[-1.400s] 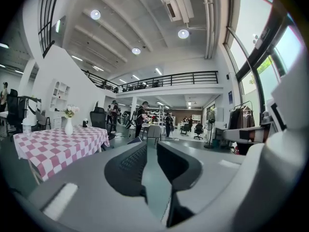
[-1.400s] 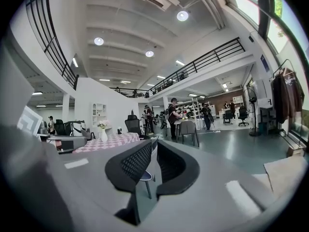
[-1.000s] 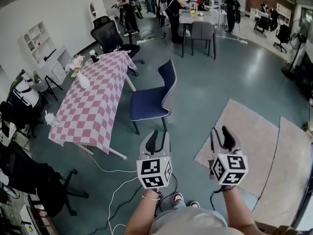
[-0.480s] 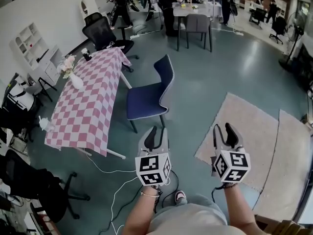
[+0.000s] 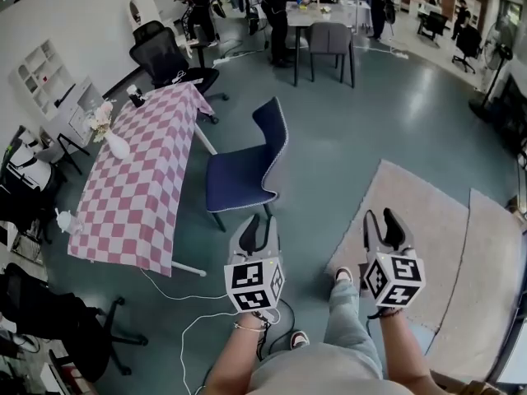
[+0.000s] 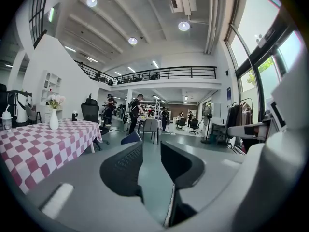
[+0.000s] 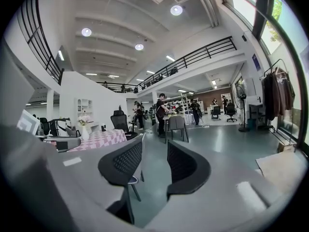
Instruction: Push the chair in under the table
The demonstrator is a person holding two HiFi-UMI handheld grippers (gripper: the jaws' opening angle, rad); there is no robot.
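Note:
The dark blue chair (image 5: 243,171) stands pulled out and angled beside the long table (image 5: 136,188) with its pink checkered cloth. My left gripper (image 5: 262,227) hovers just short of the chair's near edge; its jaws have just been closing, are still apart, and hold nothing. My right gripper (image 5: 382,220) is off to the right over the floor; its jaws have just opened a little wider and are empty. In the left gripper view the chair's back (image 6: 130,138) shows past the left gripper (image 6: 150,166). The right gripper (image 7: 155,166) faces the chair (image 7: 143,144) and table (image 7: 99,138).
A white vase (image 5: 115,144) stands on the table. A black office chair (image 5: 169,60) sits at its far end, another (image 5: 62,323) at lower left. White cables (image 5: 193,319) trail over the floor. A beige rug (image 5: 412,237) lies right. People stand at a far table (image 5: 329,15).
Both grippers have come closer to the chair, which sits nearer in the head view. The person's right leg has stepped forward into view.

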